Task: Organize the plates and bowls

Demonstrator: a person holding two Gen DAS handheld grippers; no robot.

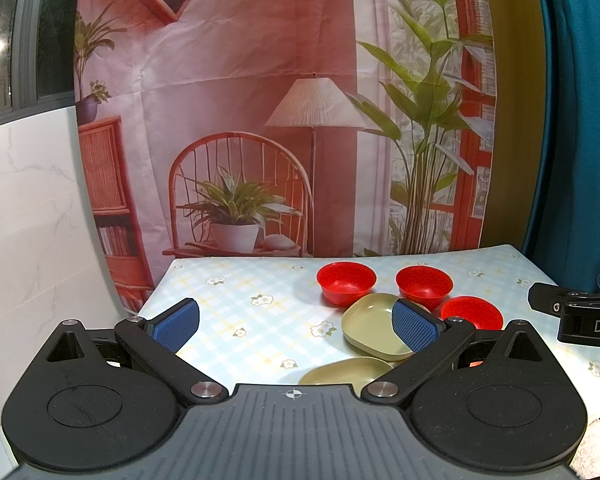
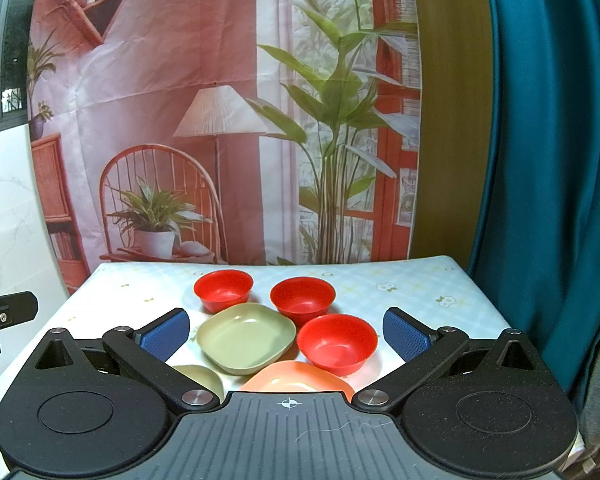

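table wearing a flower-print checked cloth | three red bowls sitting upright, clustered | two green plates lying beside them | orange plate lying nearest, partly hidden

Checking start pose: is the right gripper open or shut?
Open. In the right wrist view the right gripper has its blue pads spread wide, nothing between them; the red bowls sit on the table beyond.
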